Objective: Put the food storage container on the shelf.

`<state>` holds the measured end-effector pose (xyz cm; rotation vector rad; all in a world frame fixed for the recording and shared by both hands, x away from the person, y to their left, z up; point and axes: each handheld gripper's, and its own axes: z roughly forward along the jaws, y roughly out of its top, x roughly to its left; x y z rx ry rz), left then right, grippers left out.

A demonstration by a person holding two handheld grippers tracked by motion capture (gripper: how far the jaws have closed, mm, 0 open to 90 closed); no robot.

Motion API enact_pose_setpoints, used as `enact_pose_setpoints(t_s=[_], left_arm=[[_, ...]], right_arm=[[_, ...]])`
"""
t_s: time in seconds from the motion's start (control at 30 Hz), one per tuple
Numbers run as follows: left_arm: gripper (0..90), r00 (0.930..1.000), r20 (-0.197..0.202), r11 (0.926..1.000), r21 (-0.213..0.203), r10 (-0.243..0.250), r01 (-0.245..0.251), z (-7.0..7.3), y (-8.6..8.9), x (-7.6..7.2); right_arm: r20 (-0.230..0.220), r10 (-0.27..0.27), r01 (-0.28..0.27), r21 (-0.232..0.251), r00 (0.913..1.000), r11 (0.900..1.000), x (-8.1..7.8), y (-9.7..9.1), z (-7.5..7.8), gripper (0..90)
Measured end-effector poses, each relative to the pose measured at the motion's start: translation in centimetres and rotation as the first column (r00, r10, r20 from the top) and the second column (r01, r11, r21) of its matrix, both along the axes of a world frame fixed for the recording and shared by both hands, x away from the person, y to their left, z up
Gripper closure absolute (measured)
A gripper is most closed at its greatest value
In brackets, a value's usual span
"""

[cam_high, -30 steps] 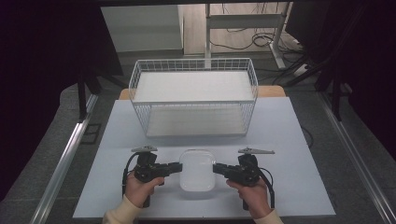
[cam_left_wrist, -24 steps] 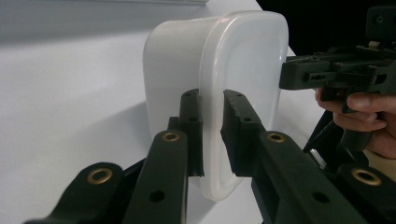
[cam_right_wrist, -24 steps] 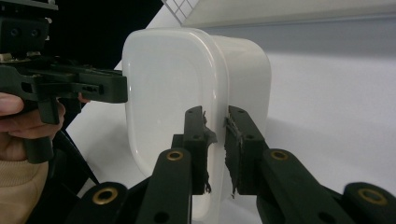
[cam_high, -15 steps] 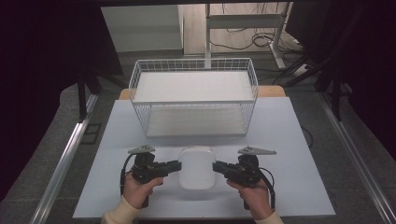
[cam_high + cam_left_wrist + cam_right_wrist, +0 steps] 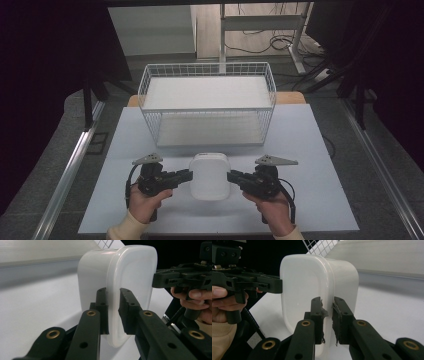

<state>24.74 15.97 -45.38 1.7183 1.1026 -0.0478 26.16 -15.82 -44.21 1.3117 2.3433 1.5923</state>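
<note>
**A:** Your left gripper (image 5: 186, 174) and right gripper (image 5: 233, 176) are each clamped on the rim of the white container (image 5: 210, 176), at its nine and three o'clock.

**B:** And how does it lie?

**A:** Between your hands, equally near both, long axis toward twelve. It's smooth, glossy, round-cornered. The wire basket (image 5: 207, 112) waits at twelve o'clock, just beyond, on the table (image 5: 320, 150).

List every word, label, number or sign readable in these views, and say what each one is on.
There is no readable text.
White container: plain, no label in the high view or either gripper view.
Wire basket: no tag or marking.
Left tool and right tool: black parts and brass rivets, no lettering.
Table: unmarked.
</note>
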Motion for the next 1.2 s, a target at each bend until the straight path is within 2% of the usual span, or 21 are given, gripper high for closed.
enact_pose_setpoints(t_s=[0.47, 0.77, 0.9, 1.07, 1.2], left_arm=[[78.3, 0.9998, 0.021, 1.0000, -0.001, 0.007, -0.007, 0.7, 0.1, 0.1], [78.2, 0.9984, 0.056, 0.9999, 0.004, 0.009, -0.009, 2.1, 0.3, 0.8], [78.2, 0.9971, 0.075, 1.0000, 0.004, 0.008, -0.009, 3.2, 0.6, 1.5], [78.0, 0.9944, 0.105, 0.9999, -0.011, 0.010, -0.009, 5.1, 1.0, 2.8], [77.9, 0.9908, 0.136, 1.0000, -0.008, 0.006, -0.005, 6.6, 1.1, 3.1]], right_arm=[[0.030, 0.013, -0.012, -0.011, 0.9995, 0.9999, 0.1, 0.1, 0.8, 79.3], [0.071, 0.022, -0.021, -0.020, 0.9972, 0.9996, 0.8, 0.4, 2.5, 79.4], [0.084, 0.028, -0.027, -0.009, 0.9961, 0.9996, 1.3, 0.5, 3.2, 79.5], [0.123, 0.030, -0.030, -0.001, 0.9920, 0.9996, 2.4, 0.8, 5.2, 79.6], [0.150, 0.035, -0.036, 0.007, 0.9881, 0.9993, 2.8, 0.8, 6.8, 79.8]])
